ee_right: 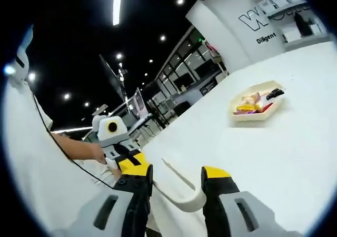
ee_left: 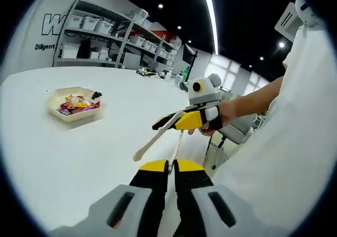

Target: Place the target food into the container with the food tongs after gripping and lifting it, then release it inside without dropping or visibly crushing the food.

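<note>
Right claw (ee_right: 176, 181) jaws apart, straddling bend of cream food tongs (ee_right: 181, 192), not squeezing. Left claw (ee_left: 171, 168) jaws nearly together, tong arm tip between. Wrapped snacks (ee_left: 78, 103) in tray (ee_left: 55, 108) far across white desk (ee_left: 79, 158): light, crinkly, slippery; pinch gently mid-wrapper.

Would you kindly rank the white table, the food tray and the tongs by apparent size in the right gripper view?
1. white table, by far the largest.
2. tongs and food tray: these look about alike, and the tongs sit much nearer the camera, so I would not rank them.
</note>
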### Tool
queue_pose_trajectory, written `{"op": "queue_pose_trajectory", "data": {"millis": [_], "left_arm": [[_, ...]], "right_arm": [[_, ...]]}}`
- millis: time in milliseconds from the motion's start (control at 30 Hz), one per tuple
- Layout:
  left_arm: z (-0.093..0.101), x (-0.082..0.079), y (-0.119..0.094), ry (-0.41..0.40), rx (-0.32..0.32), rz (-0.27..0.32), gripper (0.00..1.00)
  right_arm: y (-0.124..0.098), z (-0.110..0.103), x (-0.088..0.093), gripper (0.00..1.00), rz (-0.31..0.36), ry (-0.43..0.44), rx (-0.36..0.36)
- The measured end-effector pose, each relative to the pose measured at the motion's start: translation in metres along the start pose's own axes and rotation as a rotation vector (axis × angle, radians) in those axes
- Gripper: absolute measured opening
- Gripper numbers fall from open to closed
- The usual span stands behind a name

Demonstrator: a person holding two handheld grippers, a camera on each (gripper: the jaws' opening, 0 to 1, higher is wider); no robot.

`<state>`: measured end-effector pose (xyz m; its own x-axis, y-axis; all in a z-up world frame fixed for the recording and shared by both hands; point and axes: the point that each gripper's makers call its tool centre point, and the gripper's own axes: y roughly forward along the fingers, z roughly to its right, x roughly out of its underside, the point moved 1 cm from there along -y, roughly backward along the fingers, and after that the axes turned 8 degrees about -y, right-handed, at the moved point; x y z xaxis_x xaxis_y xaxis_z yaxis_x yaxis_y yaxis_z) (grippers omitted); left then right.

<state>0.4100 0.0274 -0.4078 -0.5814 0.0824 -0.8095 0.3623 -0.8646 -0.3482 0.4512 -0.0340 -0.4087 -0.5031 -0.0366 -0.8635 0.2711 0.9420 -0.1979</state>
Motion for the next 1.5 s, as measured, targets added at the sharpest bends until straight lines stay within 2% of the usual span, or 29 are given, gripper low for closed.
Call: {"op": "queue_pose_trajectory", "data": {"millis": [100,367,467,600,800,933,1067,1167,1233,1300,1367,1500], "left_arm": [[-0.005,0.009,0.005,-0.014,-0.01,-0.021,0.04],[-0.014,0.028,0.013,-0.012,-0.041,-0.084,0.04],[-0.019,0.034,0.014,-0.019,-0.047,-0.104,0.04],[-0.024,0.04,0.015,-0.011,-0.06,-0.129,0.04],[-0.027,0.044,0.016,-0.011,-0.068,-0.14,0.04],[-0.033,0.05,0.015,-0.004,-0.081,-0.153,0.04],[-0.035,0.054,0.013,0.0,-0.089,-0.167,0.03],[-0.036,0.056,0.013,0.005,-0.092,-0.175,0.03],[-0.037,0.057,0.013,0.019,-0.097,-0.189,0.03],[-0.039,0.057,0.013,0.027,-0.106,-0.191,0.04],[-0.041,0.057,0.013,0.036,-0.112,-0.191,0.04],[-0.046,0.058,0.013,0.05,-0.133,-0.198,0.05]], "right_arm": [[0.001,0.007,0.012,0.33,-0.017,0.023,0.023],[0.005,0.019,0.032,0.35,-0.091,-0.006,0.07],[0.005,0.027,0.042,0.37,-0.139,-0.025,0.105],[0.007,0.035,0.048,0.37,-0.168,-0.047,0.132],[0.006,0.033,0.05,0.37,-0.183,-0.069,0.128],[-0.003,0.034,0.063,0.38,-0.256,-0.166,0.115],[-0.007,0.034,0.066,0.35,-0.261,-0.171,0.115],[-0.01,0.037,0.069,0.32,-0.287,-0.221,0.124],[-0.012,0.04,0.072,0.26,-0.322,-0.31,0.129],[-0.01,0.038,0.071,0.26,-0.311,-0.293,0.125],[-0.011,0.041,0.072,0.23,-0.33,-0.345,0.133],[-0.01,0.041,0.072,0.19,-0.349,-0.387,0.129]]}}
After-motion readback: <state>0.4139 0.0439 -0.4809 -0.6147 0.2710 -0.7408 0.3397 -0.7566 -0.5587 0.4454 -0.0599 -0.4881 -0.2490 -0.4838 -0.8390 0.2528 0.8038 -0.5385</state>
